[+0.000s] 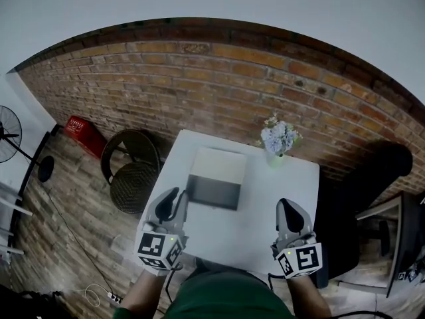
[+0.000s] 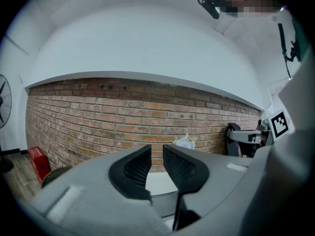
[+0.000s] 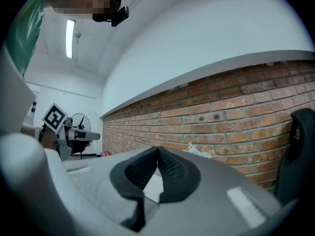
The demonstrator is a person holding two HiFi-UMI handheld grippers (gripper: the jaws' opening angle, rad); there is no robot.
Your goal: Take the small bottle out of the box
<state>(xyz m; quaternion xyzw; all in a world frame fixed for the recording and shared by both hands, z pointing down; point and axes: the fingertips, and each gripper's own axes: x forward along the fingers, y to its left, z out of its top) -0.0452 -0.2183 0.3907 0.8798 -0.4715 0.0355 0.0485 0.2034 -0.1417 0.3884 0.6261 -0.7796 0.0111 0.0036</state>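
A box (image 1: 216, 177) with a pale top and a dark grey front stands in the middle of the white table (image 1: 265, 211). No small bottle shows in any view. My left gripper (image 1: 174, 199) hovers over the table's near left edge, just in front of the box's left corner. Its jaws are shut with only a sliver between the tips and nothing in them (image 2: 157, 149). My right gripper (image 1: 287, 208) is held over the near right part of the table, shut and empty, its tips touching (image 3: 157, 150). Both point level toward the brick wall.
A vase of pale flowers (image 1: 279, 139) stands at the table's far right corner. A round wicker chair (image 1: 135, 171) is left of the table and a dark chair (image 1: 372, 191) right of it. A red crate (image 1: 83, 133) and a fan (image 1: 10, 135) stand farther left.
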